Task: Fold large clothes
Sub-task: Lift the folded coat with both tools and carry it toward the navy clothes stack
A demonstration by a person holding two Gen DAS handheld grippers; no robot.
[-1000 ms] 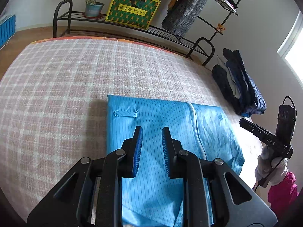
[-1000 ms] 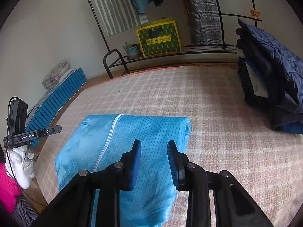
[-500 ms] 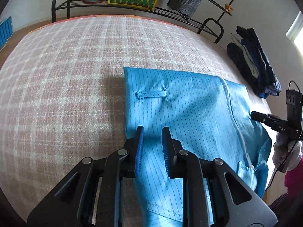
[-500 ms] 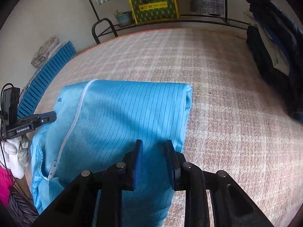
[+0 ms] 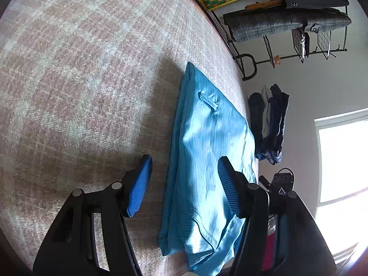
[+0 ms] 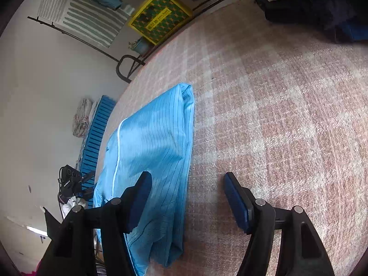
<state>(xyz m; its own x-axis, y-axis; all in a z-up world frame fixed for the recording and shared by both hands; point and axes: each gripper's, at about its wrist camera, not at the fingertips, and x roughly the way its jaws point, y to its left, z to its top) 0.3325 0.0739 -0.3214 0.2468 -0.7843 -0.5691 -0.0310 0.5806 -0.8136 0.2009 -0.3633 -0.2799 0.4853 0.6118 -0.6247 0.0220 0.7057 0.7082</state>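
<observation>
A light blue pinstriped garment point(image 5: 207, 151) lies folded flat on the pink checked surface point(image 5: 80, 80). Its near end hangs over the front edge. My left gripper point(image 5: 184, 184) is open and straddles the garment's left folded edge, one finger over the checked surface, the other over the cloth. In the right wrist view the same garment point(image 6: 151, 147) shows its white zip. My right gripper point(image 6: 187, 199) is open and straddles the garment's right folded edge. Neither holds anything.
A pile of dark blue clothes point(image 5: 269, 124) lies at the far right of the surface. A black rack with a yellow-green box point(image 6: 158, 18) and hanging clothes stands behind. A blue slatted panel point(image 6: 96, 138) leans at the left wall.
Both grippers have opened wide from nearly shut. Both have rolled sideways and dropped lower, each to one side edge of the garment.
</observation>
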